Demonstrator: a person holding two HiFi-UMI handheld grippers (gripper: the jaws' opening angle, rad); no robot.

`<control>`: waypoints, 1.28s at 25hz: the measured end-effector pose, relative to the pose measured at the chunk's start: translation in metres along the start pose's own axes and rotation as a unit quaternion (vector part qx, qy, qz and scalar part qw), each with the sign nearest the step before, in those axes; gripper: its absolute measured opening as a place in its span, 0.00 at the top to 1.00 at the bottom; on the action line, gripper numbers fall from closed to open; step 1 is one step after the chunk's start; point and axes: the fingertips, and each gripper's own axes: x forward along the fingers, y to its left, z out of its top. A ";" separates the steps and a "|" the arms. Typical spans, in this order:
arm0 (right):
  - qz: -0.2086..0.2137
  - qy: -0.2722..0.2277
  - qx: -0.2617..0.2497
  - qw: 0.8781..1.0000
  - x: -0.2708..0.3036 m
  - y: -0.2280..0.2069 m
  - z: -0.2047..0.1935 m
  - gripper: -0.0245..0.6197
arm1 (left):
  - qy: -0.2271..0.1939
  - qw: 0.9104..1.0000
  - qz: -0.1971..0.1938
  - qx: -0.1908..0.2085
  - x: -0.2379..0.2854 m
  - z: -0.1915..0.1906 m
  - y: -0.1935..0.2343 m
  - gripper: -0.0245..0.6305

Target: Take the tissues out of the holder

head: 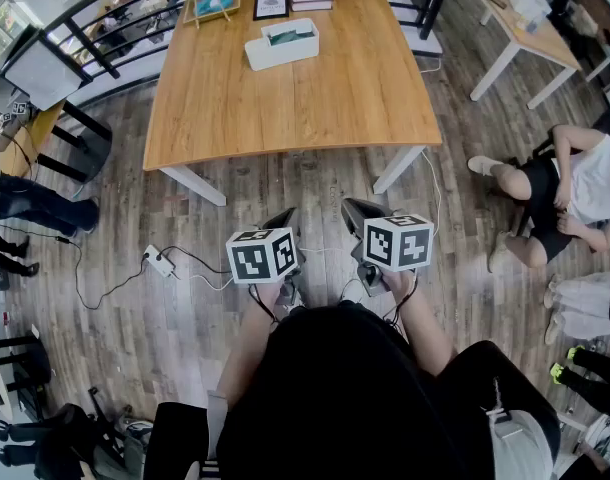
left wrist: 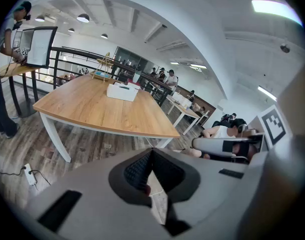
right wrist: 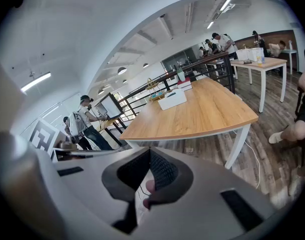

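Nothing is done yet: the left gripper (head: pixel 283 220) and right gripper (head: pixel 359 214) are closed and empty, well apart from the full tissue holder (head: pixel 282 44).

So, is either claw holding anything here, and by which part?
Nothing is held. The left claw and right claw are both shut and empty, short of the table, where the tissue holder sits.
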 end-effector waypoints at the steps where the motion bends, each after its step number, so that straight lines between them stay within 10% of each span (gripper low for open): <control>1: 0.000 -0.001 0.000 1.000 0.000 -0.001 0.000 0.95 | 0.000 1.000 0.000 0.001 0.001 -0.001 -0.001 0.95; 32: 0.142 -0.097 -0.006 0.985 -0.065 -0.066 0.020 0.86 | -0.022 0.998 0.037 -0.036 0.043 -0.019 -0.071 0.95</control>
